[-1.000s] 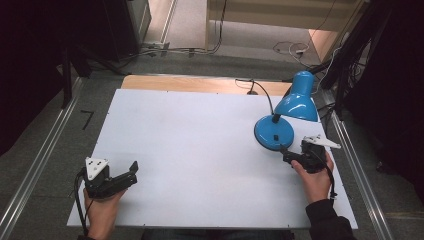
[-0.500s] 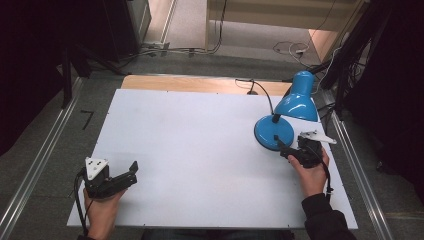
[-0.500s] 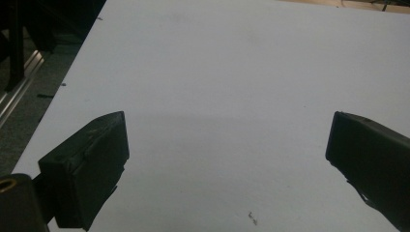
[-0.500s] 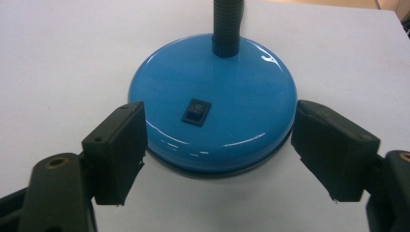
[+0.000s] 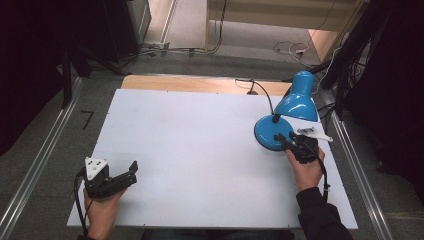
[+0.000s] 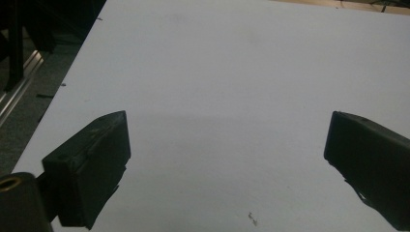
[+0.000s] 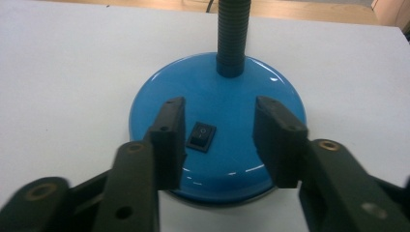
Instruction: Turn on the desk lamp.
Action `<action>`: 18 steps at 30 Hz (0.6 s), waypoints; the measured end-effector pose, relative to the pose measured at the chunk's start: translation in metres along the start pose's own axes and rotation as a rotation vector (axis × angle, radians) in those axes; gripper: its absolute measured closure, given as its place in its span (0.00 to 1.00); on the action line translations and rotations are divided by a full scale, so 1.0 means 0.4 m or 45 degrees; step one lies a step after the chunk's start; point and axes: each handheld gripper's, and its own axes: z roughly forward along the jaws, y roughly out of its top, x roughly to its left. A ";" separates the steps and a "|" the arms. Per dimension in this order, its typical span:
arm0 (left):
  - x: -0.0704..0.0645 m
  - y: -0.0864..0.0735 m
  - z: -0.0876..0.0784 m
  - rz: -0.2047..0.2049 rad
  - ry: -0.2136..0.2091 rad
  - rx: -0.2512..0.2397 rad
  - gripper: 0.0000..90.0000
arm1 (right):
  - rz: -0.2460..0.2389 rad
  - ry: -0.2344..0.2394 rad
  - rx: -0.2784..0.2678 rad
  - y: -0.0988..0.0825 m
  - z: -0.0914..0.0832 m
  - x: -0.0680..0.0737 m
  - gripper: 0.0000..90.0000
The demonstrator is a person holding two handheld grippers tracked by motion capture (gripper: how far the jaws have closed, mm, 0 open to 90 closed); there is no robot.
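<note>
We are bringing our right gripper [image 5: 283, 141] forward onto the round base [image 7: 217, 126] of the blue desk lamp [image 5: 287, 114], which is standing near the right edge of the white table [image 5: 200, 150]; a second ago this gripper was hanging just behind the base, and half a second ago it was already edging in. In the right gripper view its jaws are now standing partly open over the near half of the base, one on each side of the small black rocker switch [image 7: 202, 136], and they are gripping nothing. We are reading this as lining up on the switch, so the next press is probably calling for one jaw tip to come down on the raised end of the rocker; the glossy base could slide if we are pushing sideways instead of down. Our left gripper [image 5: 131, 172] is resting at the near left corner of the table, unmoved over that second, its jaws spread wide and empty above bare white surface
</note>
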 end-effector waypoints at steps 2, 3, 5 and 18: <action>0.000 0.000 0.000 -0.001 -0.001 -0.001 0.04 | 0.017 0.017 0.003 0.001 0.006 -0.002 0.69; 0.000 0.000 0.000 -0.001 -0.001 0.000 0.04 | 0.017 0.015 0.008 0.002 0.009 -0.002 0.72; 0.000 0.000 0.000 -0.002 -0.001 -0.001 0.04 | 0.032 0.048 0.025 0.002 0.016 -0.002 0.79; 0.001 0.000 0.000 -0.002 -0.003 -0.001 0.04 | 0.037 0.075 0.067 0.005 0.047 0.006 0.97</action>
